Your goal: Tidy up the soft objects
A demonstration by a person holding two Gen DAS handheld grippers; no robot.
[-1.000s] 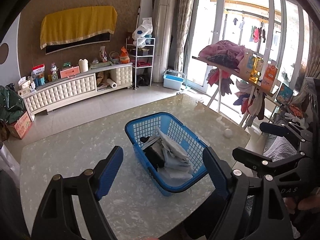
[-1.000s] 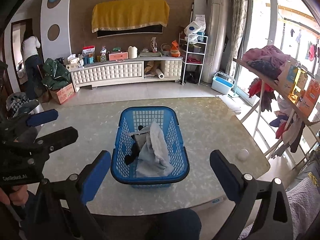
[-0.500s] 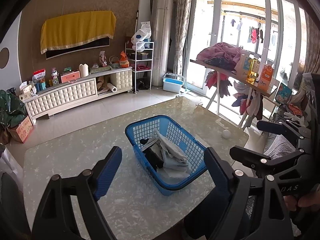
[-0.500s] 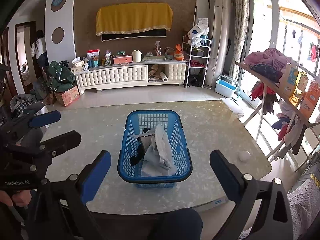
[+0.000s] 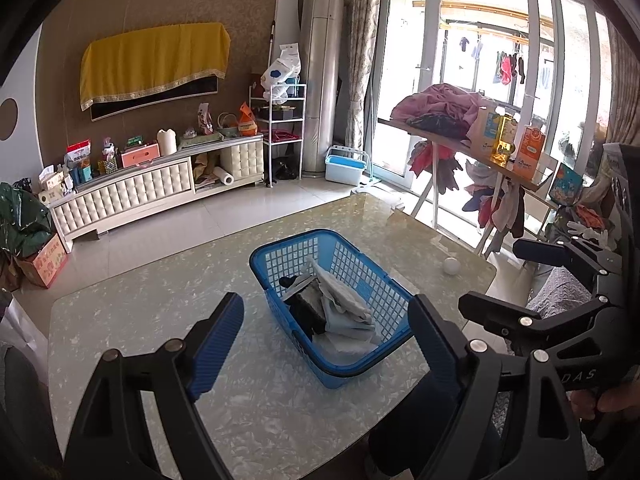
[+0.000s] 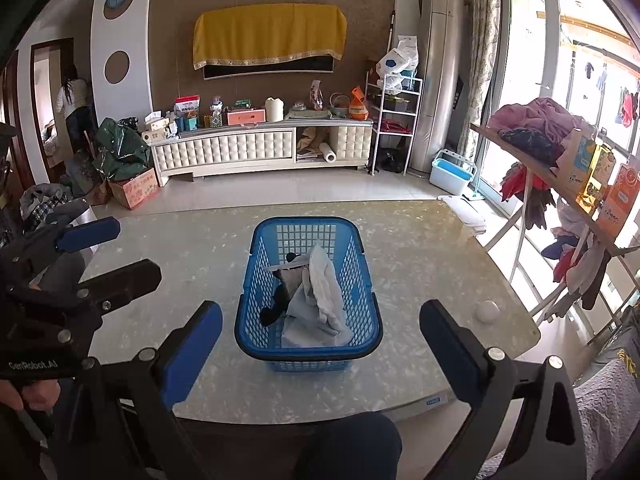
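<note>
A blue plastic basket (image 5: 296,237) (image 6: 307,222) stands in the middle of a marbled table (image 5: 160,300) (image 6: 180,248). Crumpled white and pale grey cloths (image 5: 346,304) (image 6: 324,300) lie in it, with a black garment (image 5: 306,312) (image 6: 276,308) beside them. My left gripper (image 5: 325,302) (image 6: 138,249) hovers short of the basket's near-left corner, open and empty. My right gripper (image 6: 320,308) (image 5: 489,276) is held before the basket's near end, also open with nothing between its fingers.
A small white ball (image 5: 451,267) (image 6: 487,312) sits near the table's right edge. A folding rack (image 5: 460,140) (image 6: 540,148) with piled clothes and cartons stands to the right. A person (image 6: 74,108) stands in a far doorway. A knee (image 6: 352,440) shows below the near edge.
Both grippers keep their place and stay open. The basket and its cloths have not moved. The person in the far doorway has shifted a little.
</note>
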